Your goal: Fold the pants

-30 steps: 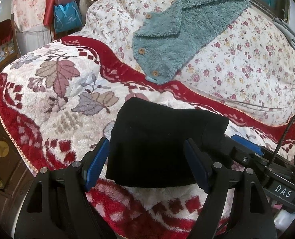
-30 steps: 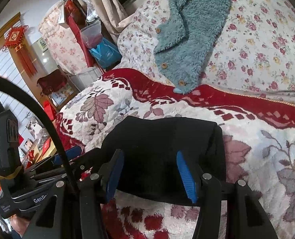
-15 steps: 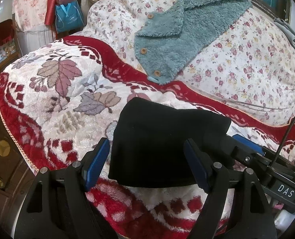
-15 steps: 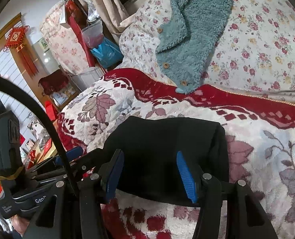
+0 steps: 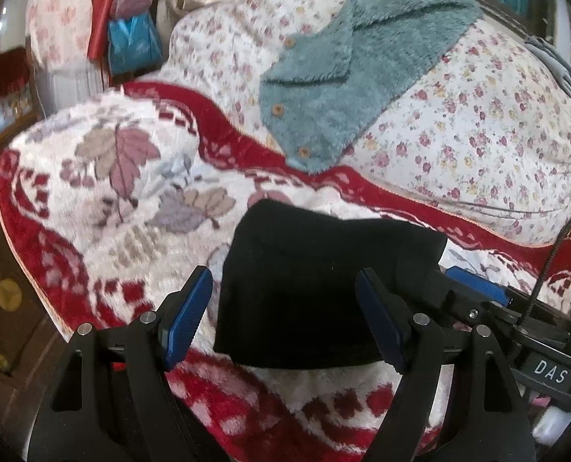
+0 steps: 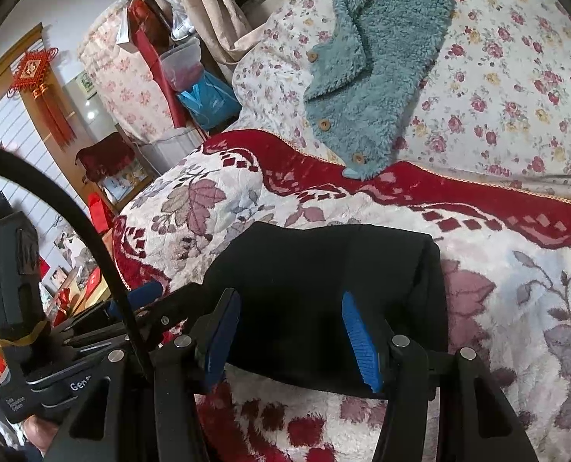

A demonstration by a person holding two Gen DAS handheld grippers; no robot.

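- Low in the middle of the left wrist view lay the black pants (image 5: 324,292), folded into a thick, neat block on the red and white leaf blanket (image 5: 123,200).
- The left gripper (image 5: 283,317) sat at the bottom of that frame with its two blue fingers (image 5: 187,313) spread wide apart, holding nothing. One finger was just off the left side of the pants. The other showed in front of the near right part of the pants.
- At the right edge of the same frame, part of the other gripper showed beside the pants.
- In the right wrist view, the pants (image 6: 324,288) filled the lower middle of the frame.
- The right gripper (image 6: 291,337) was at the bottom, its blue fingers (image 6: 358,340) also spread apart and gripping nothing. Both showed in front of the near edge of the pants. I could not tell if they touched the cloth.
- Near the top of both frames, a fuzzy teal sweater (image 6: 378,61) with brown buttons lay on a white quilt with small flowers (image 6: 516,88).
- The bottom tip of the sweater reached the red border of the blanket.
- A blue bag (image 6: 208,100) sat in the upper left of the right wrist view, beside the bed.
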